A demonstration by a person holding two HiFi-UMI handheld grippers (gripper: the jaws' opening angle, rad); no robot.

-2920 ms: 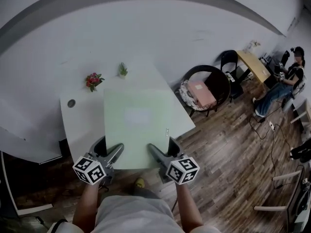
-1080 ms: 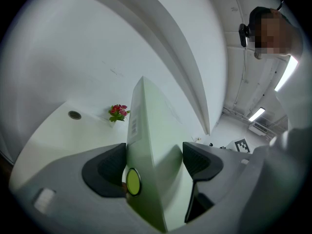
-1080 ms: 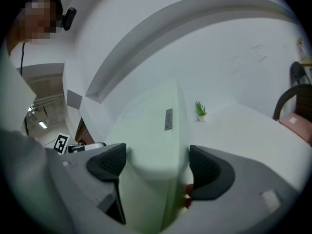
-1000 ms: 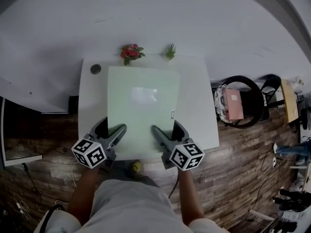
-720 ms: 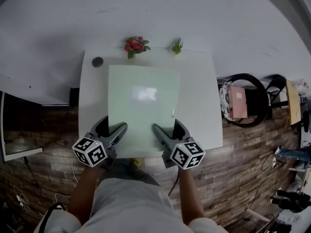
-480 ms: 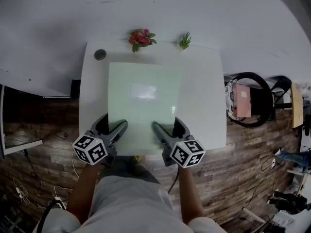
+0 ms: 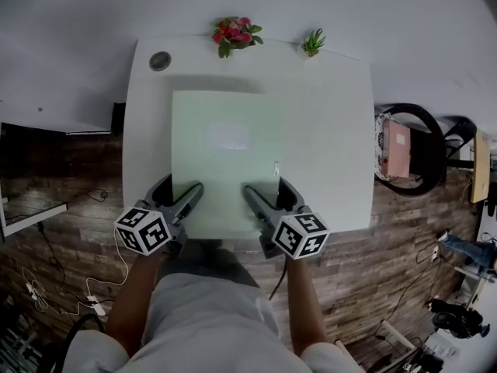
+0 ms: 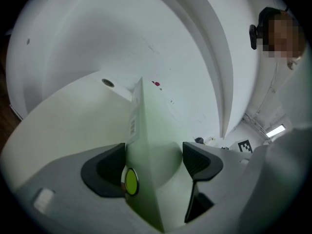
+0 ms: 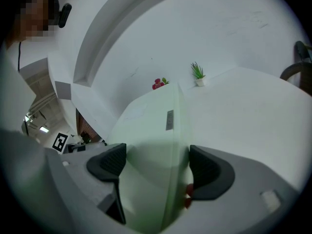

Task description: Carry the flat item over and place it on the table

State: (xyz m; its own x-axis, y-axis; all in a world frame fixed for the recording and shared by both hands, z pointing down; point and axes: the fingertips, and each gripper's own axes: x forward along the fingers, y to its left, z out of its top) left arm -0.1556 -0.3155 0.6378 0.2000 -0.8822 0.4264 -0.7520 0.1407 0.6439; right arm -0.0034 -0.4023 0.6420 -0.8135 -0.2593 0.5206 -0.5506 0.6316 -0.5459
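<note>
Flowers (image 7: 234, 33), plant (image 7: 313, 43) beyond pale-green panel (image 7: 225, 146); left claw (image 7: 177, 189), right claw (image 7: 266, 190) both clamp it.

The pale green board (image 7: 227, 162) is smooth with a faint sheen, and a soft bright patch shows on its face. Whether it is plastic or coated card cannot be told. The white worktop (image 7: 330, 130) is smooth and satin. The left tool (image 7: 177, 194) and the right tool (image 7: 269, 196) have matt grey plastic bodies. Their pads (image 8: 197, 159) are dark and finely ribbed. The floor (image 7: 62, 208) is dark, grainy wood planking.
</note>
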